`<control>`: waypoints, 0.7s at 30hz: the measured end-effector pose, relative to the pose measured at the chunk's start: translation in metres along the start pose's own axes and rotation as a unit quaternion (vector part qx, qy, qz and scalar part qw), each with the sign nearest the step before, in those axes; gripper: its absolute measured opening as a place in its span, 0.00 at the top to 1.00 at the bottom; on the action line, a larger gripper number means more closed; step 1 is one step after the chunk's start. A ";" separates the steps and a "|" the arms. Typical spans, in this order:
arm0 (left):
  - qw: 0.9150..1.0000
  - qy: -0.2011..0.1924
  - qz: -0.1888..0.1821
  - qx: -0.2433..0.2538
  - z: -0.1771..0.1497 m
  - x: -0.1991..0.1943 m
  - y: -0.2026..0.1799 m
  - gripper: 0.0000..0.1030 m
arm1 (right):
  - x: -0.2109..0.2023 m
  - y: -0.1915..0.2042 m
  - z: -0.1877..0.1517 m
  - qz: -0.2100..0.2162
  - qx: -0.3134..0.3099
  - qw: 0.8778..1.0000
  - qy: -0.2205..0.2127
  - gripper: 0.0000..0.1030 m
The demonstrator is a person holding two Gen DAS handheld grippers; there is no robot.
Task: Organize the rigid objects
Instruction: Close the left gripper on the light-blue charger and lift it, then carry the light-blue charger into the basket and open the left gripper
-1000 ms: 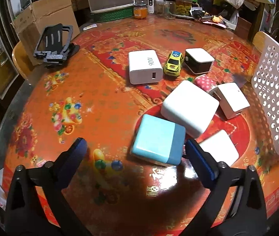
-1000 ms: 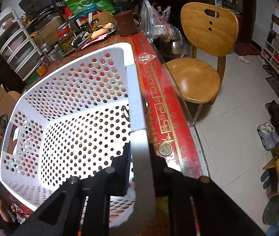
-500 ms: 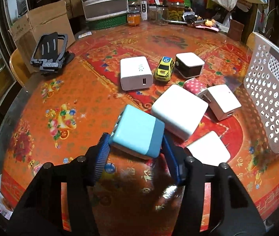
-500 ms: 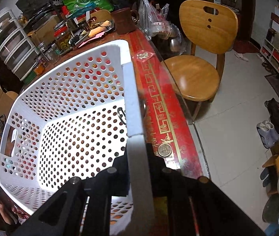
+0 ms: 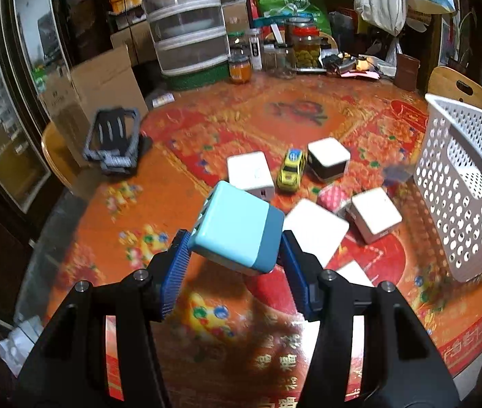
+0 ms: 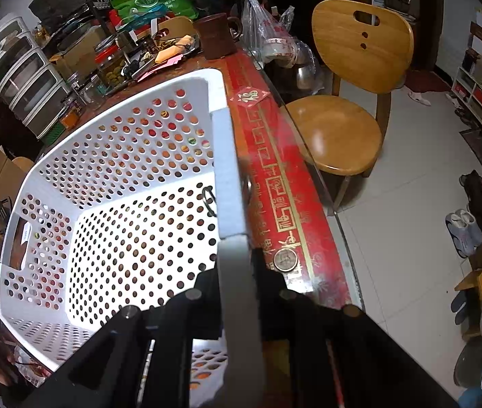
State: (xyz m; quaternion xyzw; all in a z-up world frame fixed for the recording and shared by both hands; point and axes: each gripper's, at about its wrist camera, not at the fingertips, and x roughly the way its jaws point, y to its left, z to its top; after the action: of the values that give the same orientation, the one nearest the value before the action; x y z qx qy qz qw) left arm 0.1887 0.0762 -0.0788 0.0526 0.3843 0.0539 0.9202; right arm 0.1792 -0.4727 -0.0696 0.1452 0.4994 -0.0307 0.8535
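1. The left tongs [image 5: 235, 255] pinch a light-blue charger block [image 5: 237, 229] between their blue pads, and the block hangs tilted above the worktop [image 5: 111, 210], clear of its surface
2. The right tongs [image 6: 237, 285] are pressed together on the near wall of the white perforated basket [image 6: 70, 176], one finger inside that wall and one outside
3. That basket stands at the right edge of the worktop; no object can be made out on its floor
4. Toward the middle of the worktop lie a white charger [image 5: 249, 173], a yellow toy car [image 5: 292, 170] just beside it and a white-and-dark cube [image 5: 329, 159] on the car's other side
5. Nearer the basket are two more white blocks [image 5: 314, 229] [image 5: 375, 214] with a small pink dotted object [image 5: 332, 199] between them
6. A black phone stand [image 5: 113, 142] sits at the left edge
7. Jars [image 5: 305, 49] and a stacked drawer unit [image 5: 186, 23] line the far edge
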 end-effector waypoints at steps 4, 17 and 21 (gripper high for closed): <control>0.999 -0.021 0.018 0.023 0.026 -0.024 -0.010 0.50 | 0.000 -0.001 0.000 0.005 -0.001 1.000 0.000 0.89; 0.992 -0.047 0.028 0.112 0.096 -0.067 -0.088 0.50 | -0.001 -0.003 -0.001 0.011 -0.003 1.000 0.000 0.90; 0.989 -0.057 0.011 0.135 0.107 -0.079 -0.121 0.50 | -0.001 -0.003 -0.001 0.011 -0.005 1.000 0.001 0.90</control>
State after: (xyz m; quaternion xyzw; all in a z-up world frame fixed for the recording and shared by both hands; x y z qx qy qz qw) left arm 0.2166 -0.0605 0.0347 0.1834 0.3341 0.0084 0.9245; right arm 0.1772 -0.4751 -0.0698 0.1468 0.4984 -0.0186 0.8542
